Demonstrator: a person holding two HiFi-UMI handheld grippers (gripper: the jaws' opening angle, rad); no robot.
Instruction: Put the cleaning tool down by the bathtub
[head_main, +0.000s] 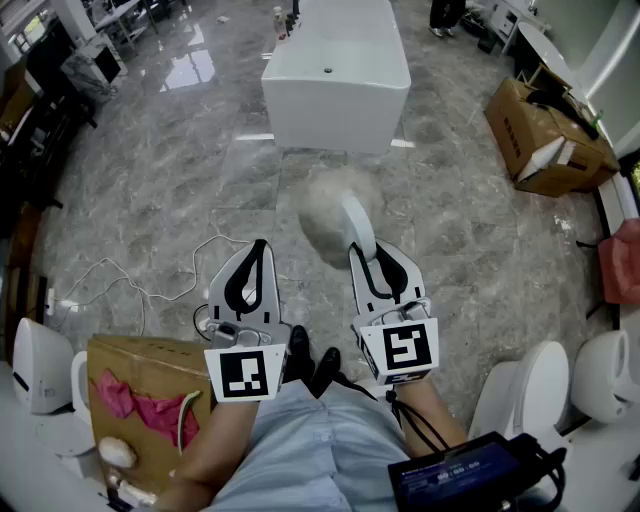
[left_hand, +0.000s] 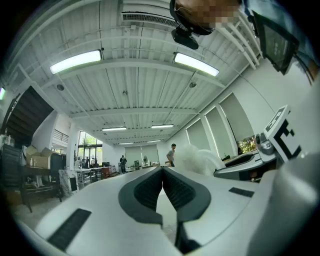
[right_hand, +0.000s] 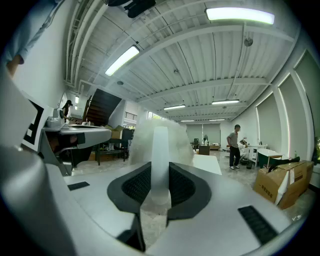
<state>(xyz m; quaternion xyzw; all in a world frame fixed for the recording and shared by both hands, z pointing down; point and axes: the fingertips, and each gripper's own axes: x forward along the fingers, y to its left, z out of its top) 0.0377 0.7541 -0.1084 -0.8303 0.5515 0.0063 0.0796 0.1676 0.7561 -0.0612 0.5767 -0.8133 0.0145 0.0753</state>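
Right gripper view shows the right gripper (right_hand: 160, 169) pinching the cleaning tool (right_hand: 160, 142) by its handle; left gripper (left_hand: 162, 172) jaws sit pressed together; bathtub (head_main: 336, 75) at head view's top centre.

The glossy grey marble floor (head_main: 180, 170) carries a white bathtub (head_main: 335, 75). An open cardboard box (head_main: 530, 140) sits to the right of the bathtub. Well in front of the bathtub and to its left, a thin white cable (head_main: 131, 281) trails. A second cardboard box (head_main: 140, 365) stands farther out that way. A white toilet (head_main: 520, 392) stands well in front of the bathtub, to its right.
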